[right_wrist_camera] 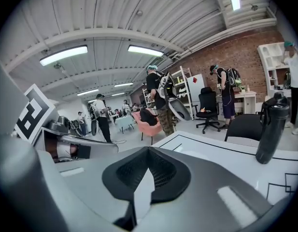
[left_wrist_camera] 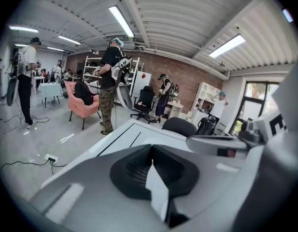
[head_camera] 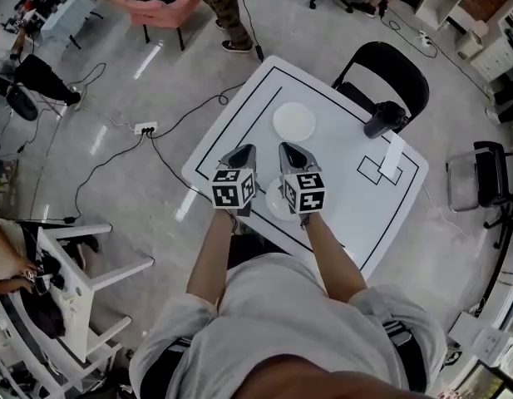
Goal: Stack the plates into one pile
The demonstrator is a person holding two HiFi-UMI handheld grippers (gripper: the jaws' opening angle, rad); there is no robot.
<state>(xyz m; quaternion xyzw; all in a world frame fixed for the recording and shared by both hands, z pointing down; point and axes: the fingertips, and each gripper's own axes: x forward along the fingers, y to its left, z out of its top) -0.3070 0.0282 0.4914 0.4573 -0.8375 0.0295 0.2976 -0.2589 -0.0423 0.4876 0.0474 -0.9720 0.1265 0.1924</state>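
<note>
Plates lie apart on the white, black-lined counter [head_camera: 343, 202]: far plate [head_camera: 294, 122] mid-counter, near plate [head_camera: 273, 207] at the near edge, partly under the right gripper [head_camera: 291, 150]. Black bottle [head_camera: 386, 119] stands near the far corner. Left gripper [head_camera: 244, 152] hovers alongside; both grippers' jaws pressed together, empty.

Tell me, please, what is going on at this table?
A person holds a gripper in each hand over a white table. The left gripper and the right gripper are both shut and hold nothing. Two plates lie apart, not yet stacked: the far plate ahead of the grippers, and the near plate partly under the right gripper. A black bottle stands off to the right.
</note>
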